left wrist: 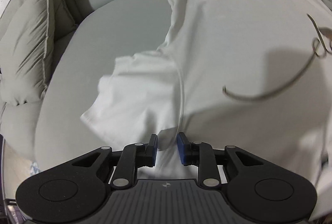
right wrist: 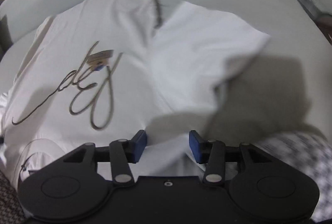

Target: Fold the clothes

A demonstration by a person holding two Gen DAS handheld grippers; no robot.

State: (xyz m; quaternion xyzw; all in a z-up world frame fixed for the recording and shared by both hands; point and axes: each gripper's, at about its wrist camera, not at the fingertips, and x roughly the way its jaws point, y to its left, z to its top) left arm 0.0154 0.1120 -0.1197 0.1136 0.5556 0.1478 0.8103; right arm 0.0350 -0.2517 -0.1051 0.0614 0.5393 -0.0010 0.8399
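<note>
White t-shirt [left wrist: 228,37] spread flat on grey surface [left wrist: 128,12], long axis running away from both cameras, script print [right wrist: 91,87] facing up. Left gripper [left wrist: 167,148] narrow, blue pads pinching bunched fabric by sleeve [left wrist: 128,91]. Right gripper [right wrist: 168,146] half open, cloth between pads, grip unclear. Bare surface either side; cushions [left wrist: 27,47] far left.

The white T-shirt [right wrist: 186,41] bears a looping cursive script [right wrist: 91,87] in dull gold. Its letters cannot be read for certain. A small tag [right wrist: 100,57] lies over it, illegible.
</note>
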